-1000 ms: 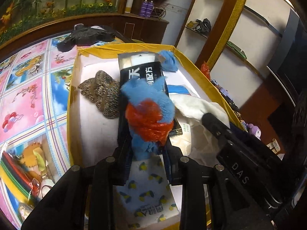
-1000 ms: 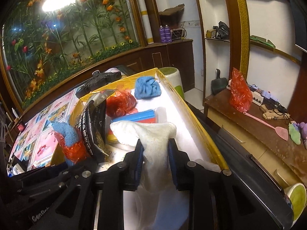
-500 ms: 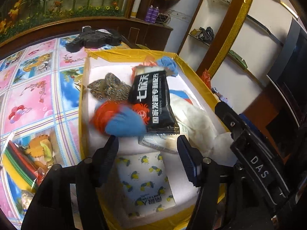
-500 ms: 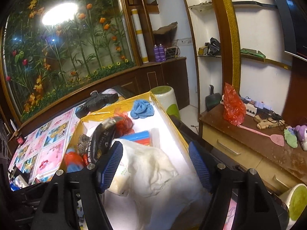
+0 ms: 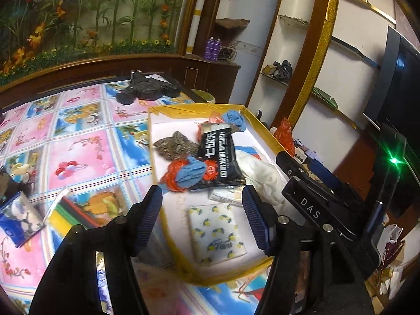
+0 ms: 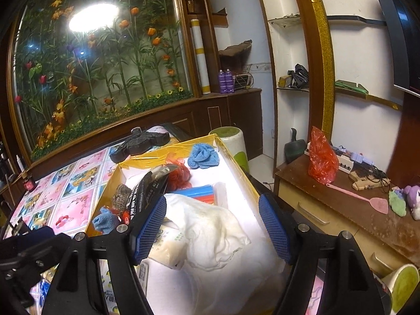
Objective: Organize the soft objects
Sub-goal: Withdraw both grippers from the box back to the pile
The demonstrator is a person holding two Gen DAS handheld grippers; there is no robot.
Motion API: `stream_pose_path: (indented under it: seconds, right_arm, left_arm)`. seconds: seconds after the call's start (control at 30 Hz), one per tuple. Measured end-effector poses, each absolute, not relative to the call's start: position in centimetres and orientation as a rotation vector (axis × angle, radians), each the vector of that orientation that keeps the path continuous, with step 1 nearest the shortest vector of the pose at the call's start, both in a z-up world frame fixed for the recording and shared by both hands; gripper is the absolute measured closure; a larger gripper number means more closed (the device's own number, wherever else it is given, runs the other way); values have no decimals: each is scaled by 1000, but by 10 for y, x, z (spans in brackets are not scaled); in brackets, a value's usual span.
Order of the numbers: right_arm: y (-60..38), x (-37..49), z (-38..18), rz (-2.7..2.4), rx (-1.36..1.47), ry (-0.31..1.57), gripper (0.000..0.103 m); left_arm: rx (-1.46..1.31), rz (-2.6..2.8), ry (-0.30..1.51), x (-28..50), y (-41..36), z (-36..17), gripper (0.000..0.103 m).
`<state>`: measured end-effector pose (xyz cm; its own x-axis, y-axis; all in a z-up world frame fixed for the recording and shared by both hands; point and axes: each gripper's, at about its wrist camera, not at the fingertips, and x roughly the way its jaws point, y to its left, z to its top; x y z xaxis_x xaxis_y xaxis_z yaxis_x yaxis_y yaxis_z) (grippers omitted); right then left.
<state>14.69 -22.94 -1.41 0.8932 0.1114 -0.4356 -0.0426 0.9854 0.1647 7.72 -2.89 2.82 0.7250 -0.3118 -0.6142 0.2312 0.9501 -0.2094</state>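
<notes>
A yellow-rimmed box (image 5: 157,173) with a white floor holds the soft things. In it lie a blue and red knitted bundle (image 5: 185,174), a black packet (image 5: 219,157), a brown knit piece (image 5: 176,145), a white cloth (image 5: 262,173), a lemon-print tissue pack (image 5: 216,232) and a blue cloth (image 5: 233,119). My left gripper (image 5: 200,218) is open and empty above the box's near end. My right gripper (image 6: 212,233) is open and empty above the white cloth (image 6: 210,233). The bundle also shows in the right wrist view (image 6: 105,219).
The box sits on a table with a cartoon-print cloth (image 5: 78,147). A tissue packet (image 5: 18,218) and a striped pack (image 5: 71,214) lie left of the box. A black object (image 5: 147,89) lies at the far edge. A wooden cabinet (image 6: 341,210) stands right.
Both grippers opened and pulled back. The left one let go of the blue and red bundle, which now lies in the box. The right one let go of the white cloth.
</notes>
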Motion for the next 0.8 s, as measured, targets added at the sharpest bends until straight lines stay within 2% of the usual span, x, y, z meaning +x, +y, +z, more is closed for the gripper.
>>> stream_pose_path:
  seconds: [0.37, 0.57, 0.8]
  right_arm:
    - [-225, 149, -11, 111, 113, 484, 29]
    - [-223, 146, -8, 156, 104, 471, 29]
    - [-213, 128, -8, 234, 67, 419, 28]
  left_arm:
    - [-157, -160, 703, 61, 51, 25, 41]
    - [-180, 4, 675, 42, 124, 17, 41]
    - [-366, 66, 785, 53, 205, -13, 41]
